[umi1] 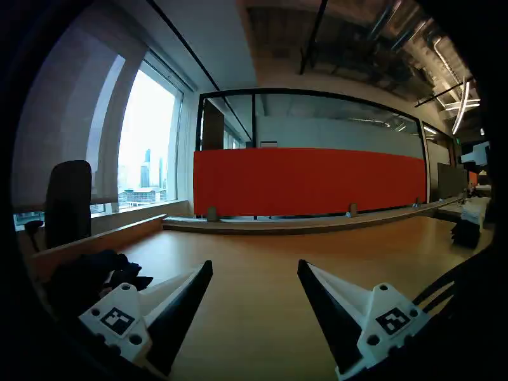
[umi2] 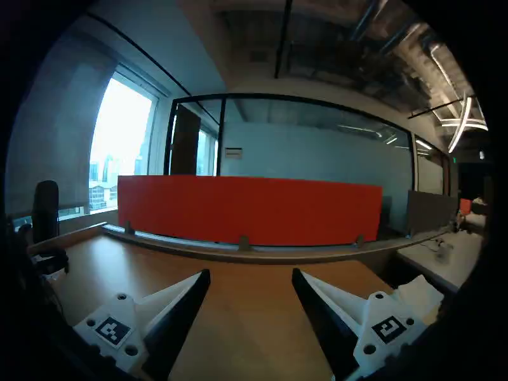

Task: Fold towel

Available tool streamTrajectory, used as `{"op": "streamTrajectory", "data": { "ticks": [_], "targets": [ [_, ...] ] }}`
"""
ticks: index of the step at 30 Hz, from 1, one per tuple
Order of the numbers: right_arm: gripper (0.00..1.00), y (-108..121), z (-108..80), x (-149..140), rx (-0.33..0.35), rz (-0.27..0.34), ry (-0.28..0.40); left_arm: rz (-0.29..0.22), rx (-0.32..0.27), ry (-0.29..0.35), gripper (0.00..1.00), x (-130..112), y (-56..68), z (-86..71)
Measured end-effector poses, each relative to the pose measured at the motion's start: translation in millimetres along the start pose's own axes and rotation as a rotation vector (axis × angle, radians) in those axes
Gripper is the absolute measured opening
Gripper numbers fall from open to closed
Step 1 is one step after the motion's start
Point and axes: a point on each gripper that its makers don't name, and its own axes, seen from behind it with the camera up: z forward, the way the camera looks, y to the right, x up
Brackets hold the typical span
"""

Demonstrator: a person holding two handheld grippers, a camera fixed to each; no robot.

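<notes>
My left gripper (umi1: 254,267) hovers open over a bare wooden desk (umi1: 254,254), with nothing between its white and black fingers. A dark crumpled cloth (umi1: 95,273), possibly the towel, lies on the desk just left of its left finger. My right gripper (umi2: 249,274) is also open above the same desk (umi2: 247,286) and holds nothing. A white, folded-looking piece (umi2: 422,292) pokes out behind its right finger; I cannot tell what it is. A dark object (umi2: 51,260) sits at the desk's far left edge.
A red partition (umi1: 308,181) runs along the desk's far side above a raised ledge. A dark office chair (umi1: 68,200) stands by the window at left. Dark and white items (umi1: 470,222) are piled at the desk's right end. A second white desk (umi2: 444,254) lies to the right.
</notes>
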Motion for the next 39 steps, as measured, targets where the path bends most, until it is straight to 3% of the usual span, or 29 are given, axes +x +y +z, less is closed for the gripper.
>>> {"op": "streamTrajectory", "data": {
  "ticks": [12,26,39],
  "targets": [
    [1.0,12,8.3,-14,0.003,-0.022,0.044,0.0,0.0,0.0,1.0,0,0.3,-0.2],
    [1.0,33,7.7,-73,-0.029,0.061,0.047,0.0,0.0,0.0,1.0,0,1.1,-0.6],
    [1.0,38,6.1,-100,-0.037,0.101,0.062,0.0,0.0,0.0,1.0,0,1.1,-0.5]
  ]
}}
